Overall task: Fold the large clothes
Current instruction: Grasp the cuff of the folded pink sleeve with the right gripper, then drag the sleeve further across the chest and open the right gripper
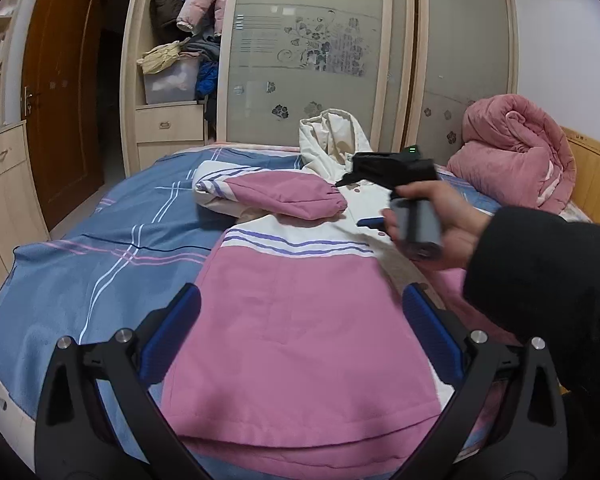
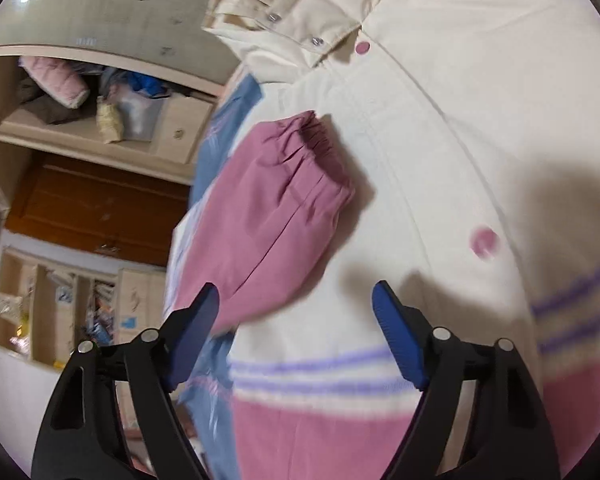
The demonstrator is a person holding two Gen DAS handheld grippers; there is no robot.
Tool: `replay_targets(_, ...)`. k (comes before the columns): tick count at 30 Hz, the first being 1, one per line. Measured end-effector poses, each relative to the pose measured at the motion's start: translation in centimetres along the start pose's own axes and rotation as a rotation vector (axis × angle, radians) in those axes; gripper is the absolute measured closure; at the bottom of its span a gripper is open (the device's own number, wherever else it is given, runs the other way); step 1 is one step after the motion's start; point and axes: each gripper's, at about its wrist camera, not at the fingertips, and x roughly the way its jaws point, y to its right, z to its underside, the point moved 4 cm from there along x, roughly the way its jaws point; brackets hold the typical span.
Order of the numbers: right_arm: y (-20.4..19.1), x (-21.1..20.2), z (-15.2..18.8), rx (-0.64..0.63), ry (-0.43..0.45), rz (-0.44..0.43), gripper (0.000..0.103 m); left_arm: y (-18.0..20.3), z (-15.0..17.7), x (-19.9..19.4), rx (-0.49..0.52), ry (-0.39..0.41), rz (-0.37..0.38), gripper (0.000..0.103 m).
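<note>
On the bed, the pink-and-cream jacket lies front up, hood toward 12 o'clock. One sleeve is folded across the chest, cuff near the snap placket. The left claw hovers wide over the hem, holding nothing. The right claw is wide and empty above the chest. Judged step: sleeve folding. The next move likely calls for gripping the sleeve at 3 o'clock.

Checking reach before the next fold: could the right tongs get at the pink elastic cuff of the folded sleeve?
Probably yes. The right tongs are open just above the jacket, and the pink elastic cuff lies exposed on the cream chest with nothing between.
</note>
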Motion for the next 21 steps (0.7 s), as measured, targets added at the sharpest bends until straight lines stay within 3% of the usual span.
replay_targets(7, 0.4, 5.2, -3.6, 0.047, 0.072, 0.073, 0.025, -1.0, 0.3, 1.5, -0.052, -0.029, 0.036, 0.002)
replay_targets(9, -0.4, 5.8, -3.9, 0.036, 0.072, 0.081, 0.044, -1.1, 0.2, 1.7, -0.055, -0.027, 0.038, 0.002)
replay_targets(10, -1.0, 5.9, -3.9, 0.009, 0.068, 0.103, 0.073, -1.2, 0.1, 1.8, -0.057, -0.024, 0.038, 0.002)
replay_targets(11, -1.9, 5.8, -3.9, -0.029, 0.075, 0.132, 0.08, -1.3, 0.0, 1.9, -0.062, -0.022, 0.04, 0.002)
replay_targets(14, -5.8, 4.3, -4.0, -0.168, 0.13, 0.165, 0.085, -1.2, 0.1, 2.3, -0.078, -0.029, 0.055, 0.002)
replay_targets(16, -9.2, 2.4, -4.5, -0.241, 0.169, 0.138, 0.085, -0.9, 0.1, 2.5, -0.084, -0.04, 0.07, 0.002)
replay_targets(21, -16.5, -5.3, -5.9, -0.426, 0.309, 0.095, 0.085, -0.1, 0.4, 3.0, -0.066, -0.055, 0.08, 0.002)
